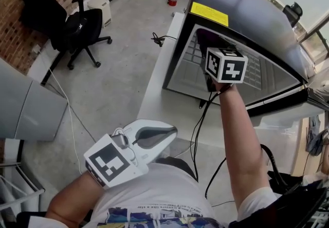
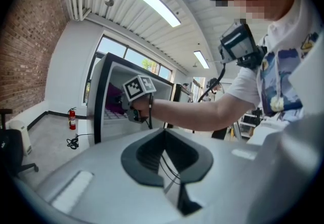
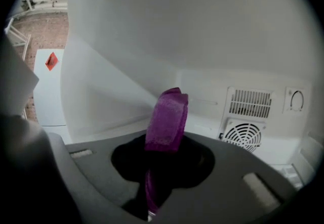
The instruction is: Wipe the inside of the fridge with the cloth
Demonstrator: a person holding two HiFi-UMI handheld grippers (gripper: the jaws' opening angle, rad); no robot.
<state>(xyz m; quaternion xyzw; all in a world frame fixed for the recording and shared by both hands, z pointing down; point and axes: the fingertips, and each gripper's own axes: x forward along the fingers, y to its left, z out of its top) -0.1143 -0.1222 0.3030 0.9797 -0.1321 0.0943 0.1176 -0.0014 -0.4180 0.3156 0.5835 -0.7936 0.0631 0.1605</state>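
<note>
Purple cloth held inside the fridge, ready to wipe.

The right gripper reaches into the open fridge, its jaws pinched tight on the lower part of the cloth. The free end stands up in a folded strip, near the white back wall but not visibly touching it. A round fan vent sits to the right on that wall. The left gripper hangs near the person's body, well apart from the fridge, with its jaws together and nothing between them. The cloth looks light, soft and floppy. It would likely wipe better gripped close to a bunched fold, so that a broad pad meets the wall.
</note>
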